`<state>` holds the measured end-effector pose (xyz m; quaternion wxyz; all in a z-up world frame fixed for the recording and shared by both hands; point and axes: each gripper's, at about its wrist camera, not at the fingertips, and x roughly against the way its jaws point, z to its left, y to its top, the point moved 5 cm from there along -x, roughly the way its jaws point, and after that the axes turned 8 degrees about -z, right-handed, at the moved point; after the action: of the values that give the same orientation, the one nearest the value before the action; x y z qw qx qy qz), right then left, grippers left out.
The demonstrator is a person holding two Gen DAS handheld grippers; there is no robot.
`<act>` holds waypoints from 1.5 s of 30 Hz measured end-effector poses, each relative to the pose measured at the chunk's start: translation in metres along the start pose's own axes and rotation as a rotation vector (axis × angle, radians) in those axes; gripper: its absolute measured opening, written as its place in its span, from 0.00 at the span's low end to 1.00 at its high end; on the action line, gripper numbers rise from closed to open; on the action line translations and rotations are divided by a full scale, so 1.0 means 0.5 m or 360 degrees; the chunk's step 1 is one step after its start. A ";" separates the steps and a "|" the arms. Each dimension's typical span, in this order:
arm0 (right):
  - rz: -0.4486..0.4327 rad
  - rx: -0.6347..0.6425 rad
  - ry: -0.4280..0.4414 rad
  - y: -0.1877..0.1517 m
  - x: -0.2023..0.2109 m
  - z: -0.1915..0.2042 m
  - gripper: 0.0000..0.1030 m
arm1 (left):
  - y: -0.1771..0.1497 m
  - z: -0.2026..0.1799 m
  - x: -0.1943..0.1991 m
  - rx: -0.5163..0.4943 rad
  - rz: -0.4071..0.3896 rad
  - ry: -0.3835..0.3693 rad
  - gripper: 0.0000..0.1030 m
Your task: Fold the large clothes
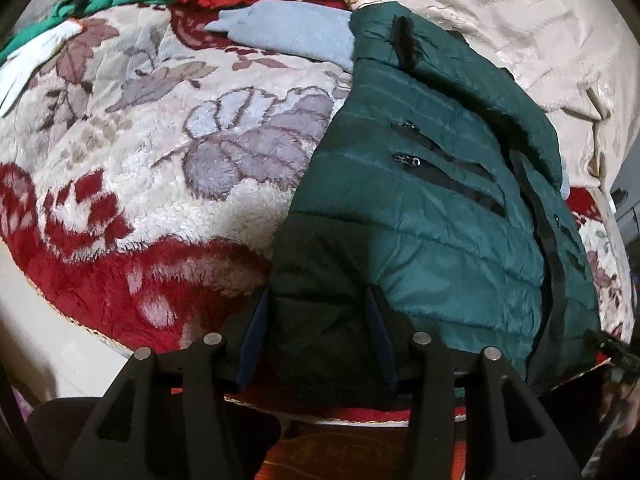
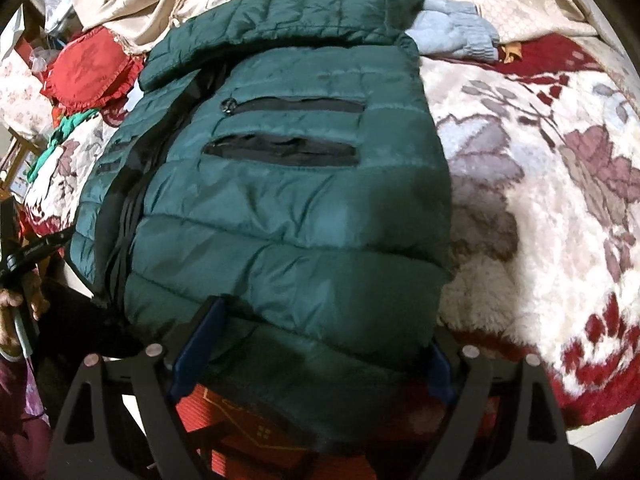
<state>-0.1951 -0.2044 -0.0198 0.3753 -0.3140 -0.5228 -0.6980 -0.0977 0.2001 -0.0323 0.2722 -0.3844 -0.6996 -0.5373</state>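
Note:
A dark green quilted puffer jacket [image 1: 420,208] lies on a plush floral blanket [image 1: 140,140], with two black zip pockets facing up. My left gripper [image 1: 316,308] is open, its blue-padded jaws standing either side of the jacket's near left hem corner. In the right wrist view the jacket [image 2: 288,200] fills the middle. My right gripper [image 2: 320,328] is open wide, its jaws straddling the jacket's near hem, which bulges between them. A sleeve or collar part is folded across the jacket's far end [image 2: 280,16].
A light blue garment [image 1: 292,32] lies beyond the jacket and also shows in the right wrist view [image 2: 456,32]. A red frilled cushion [image 2: 88,72] and a green garment [image 1: 108,0] lie at the far left. A beige satin cover [image 1: 520,32] lies behind. The bed edge is near.

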 end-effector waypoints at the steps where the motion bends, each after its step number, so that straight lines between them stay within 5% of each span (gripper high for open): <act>1: -0.0006 -0.0034 0.0013 0.002 -0.003 -0.003 0.89 | 0.001 -0.001 -0.001 0.0007 0.0003 0.0002 0.28; 11: -0.0118 -0.0017 0.0223 0.022 0.045 0.022 0.84 | 0.015 -0.039 0.052 -0.0070 -0.0112 -0.0111 0.27; 16: -0.0007 -0.0062 0.0183 0.008 -0.004 0.004 0.84 | -0.002 -0.046 0.006 -0.0112 -0.0001 -0.0024 0.27; 28: 0.0012 -0.0002 0.0198 0.001 -0.010 0.014 0.83 | -0.006 -0.046 0.001 -0.0141 -0.0010 0.0017 0.30; 33: 0.0010 0.0076 0.0129 -0.001 -0.010 0.019 0.58 | -0.006 -0.047 0.000 -0.0158 -0.0009 0.0027 0.30; 34: 0.0002 0.0069 0.0133 0.001 -0.007 0.016 0.45 | -0.006 -0.048 0.001 -0.0167 -0.0008 0.0034 0.29; 37: -0.0033 0.0051 0.0148 0.006 0.004 0.005 0.28 | -0.003 -0.053 0.009 -0.0182 -0.0031 0.0054 0.12; 39: -0.0068 0.0107 0.0138 0.009 0.015 0.014 0.23 | 0.000 -0.059 0.016 -0.0216 -0.0051 0.0088 0.00; 45: -0.0083 0.0206 0.0149 0.020 0.033 0.031 0.21 | 0.006 -0.069 0.029 -0.0244 -0.0080 0.0106 0.00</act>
<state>-0.1944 -0.1944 0.0026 0.4004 -0.2425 -0.5567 -0.6862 -0.1042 0.1708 -0.0098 0.2516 -0.3683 -0.6565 -0.6084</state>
